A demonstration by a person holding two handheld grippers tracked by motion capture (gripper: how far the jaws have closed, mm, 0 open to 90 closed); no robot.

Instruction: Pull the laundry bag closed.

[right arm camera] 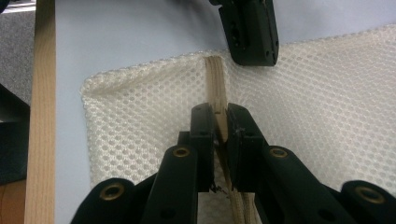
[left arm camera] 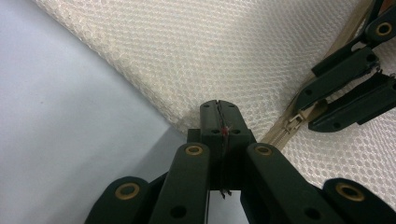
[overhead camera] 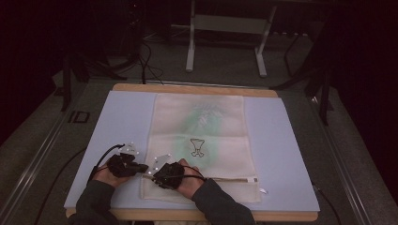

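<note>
Two claws work one mesh bag (overhead camera: 202, 140): left claw (left arm camera: 218, 108) pinches its edge, right claw (right arm camera: 220, 122) grips its zipper (right arm camera: 215, 77)

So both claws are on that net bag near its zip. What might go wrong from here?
The right gripper pinches the zipper tape; a hard pull might bunch or tear the mesh bag. The left gripper is shut on only the bag's very edge, so that hold may slip. Both grippers sit close together and could bump.
</note>
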